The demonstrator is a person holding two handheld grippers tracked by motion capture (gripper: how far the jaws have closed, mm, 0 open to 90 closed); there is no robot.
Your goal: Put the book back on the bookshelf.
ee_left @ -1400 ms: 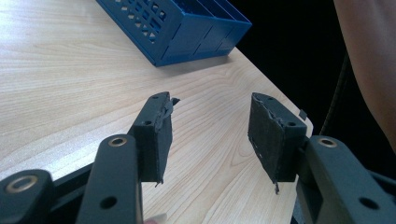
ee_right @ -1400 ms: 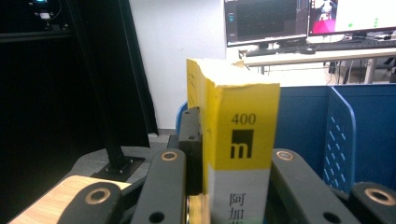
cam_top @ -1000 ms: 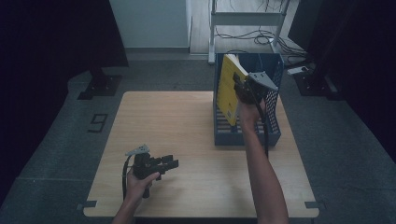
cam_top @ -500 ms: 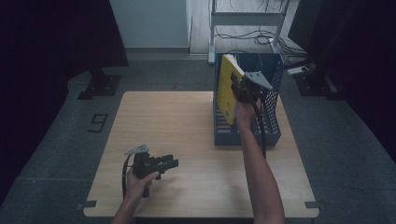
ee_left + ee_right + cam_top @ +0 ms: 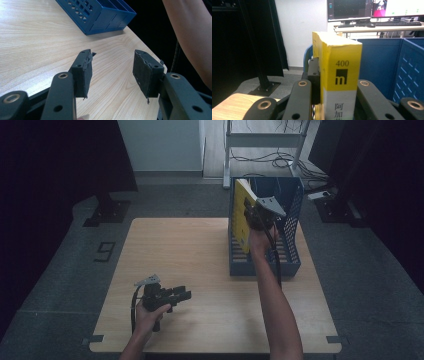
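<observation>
Right gripper (image 5: 252,214) fingers clamp the yellow book (image 5: 340,75) by its spine, upright over the blue rack (image 5: 292,227) at the worktop's far right edge. Stiff, probably hefty. Left gripper (image 5: 112,72) fingers wide, empty.

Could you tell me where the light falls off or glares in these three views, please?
High view: the table is evenly lit, the room's sides fall into black. Left gripper view: glare whitens the far tabletop, and the nearest claw parts blur. Right gripper view: the book is sharp, the monitors behind look overexposed, the left is dark.
</observation>
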